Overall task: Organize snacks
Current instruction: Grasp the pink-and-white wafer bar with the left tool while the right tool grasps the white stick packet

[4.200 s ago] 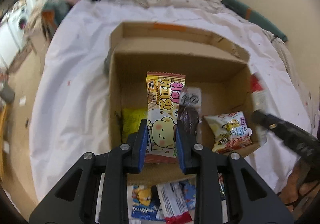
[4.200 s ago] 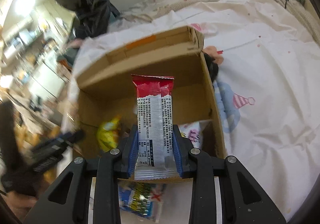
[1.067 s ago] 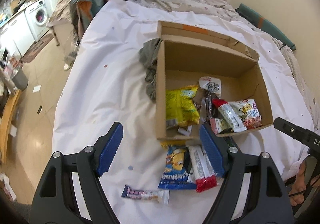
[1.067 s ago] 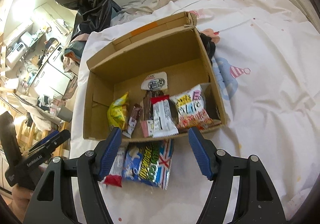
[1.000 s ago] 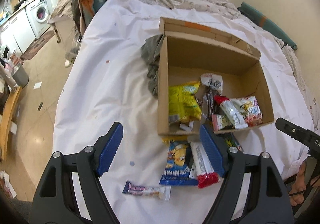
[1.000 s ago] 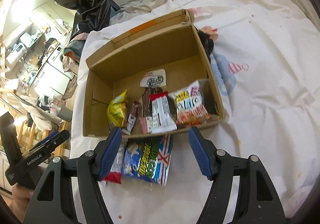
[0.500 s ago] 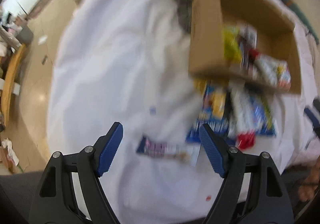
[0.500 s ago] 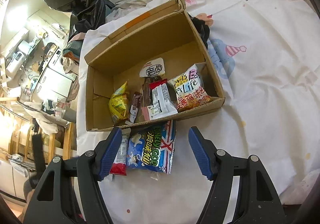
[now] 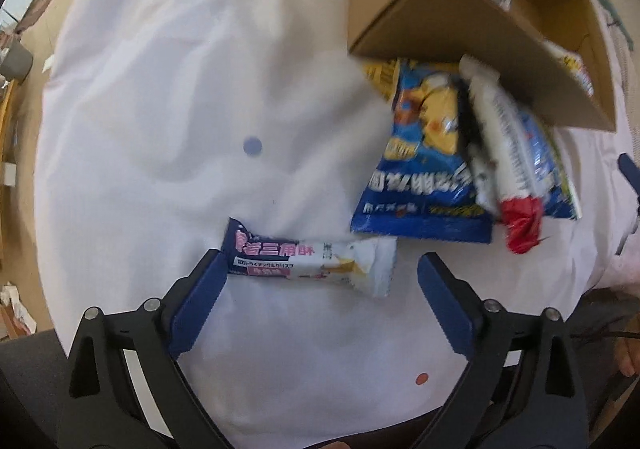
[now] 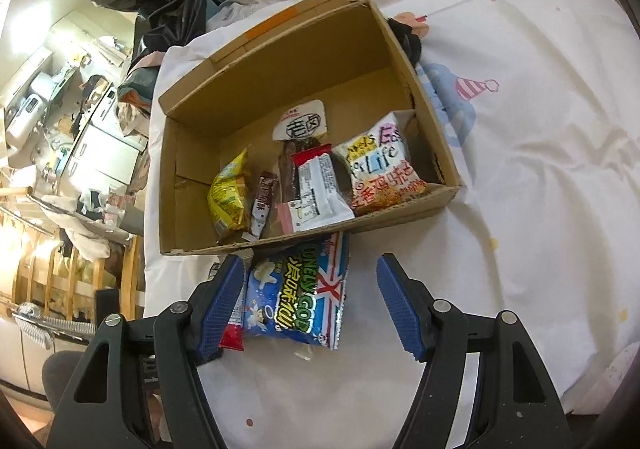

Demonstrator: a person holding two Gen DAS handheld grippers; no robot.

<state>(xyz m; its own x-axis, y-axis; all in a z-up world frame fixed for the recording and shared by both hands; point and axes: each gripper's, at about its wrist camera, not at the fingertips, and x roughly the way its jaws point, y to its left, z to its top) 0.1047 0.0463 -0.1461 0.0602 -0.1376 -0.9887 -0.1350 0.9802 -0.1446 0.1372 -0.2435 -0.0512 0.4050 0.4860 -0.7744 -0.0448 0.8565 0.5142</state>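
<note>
Wrapper bar lay crosswise on the white bed sheet in the left wrist view, right between the blue pads of the left claw, which pointed straight down at it. Its jaws had just been opening and stood released, the left pad at the bar's dark end, the right pad short of touching the pale end. Nothing was gripped yet. The bar ran along the line between the pads, so closing would pinch it end to end; my read was that a quarter roll of the wrist would take it across the narrow width, and pressing down into the soft sheet would keep the slick film from skating out. Beyond it lay a glossy blue snack bag and a white bar with a crimped red end, both tucked against the cardboard box.

Over in the right wrist view, the right claw hung released too, empty, above a shiny blue popcorn bag lying flat just outside the box. Inside sat a crinkled yellow pouch, slim dark bars and a puffy white packet.
</note>
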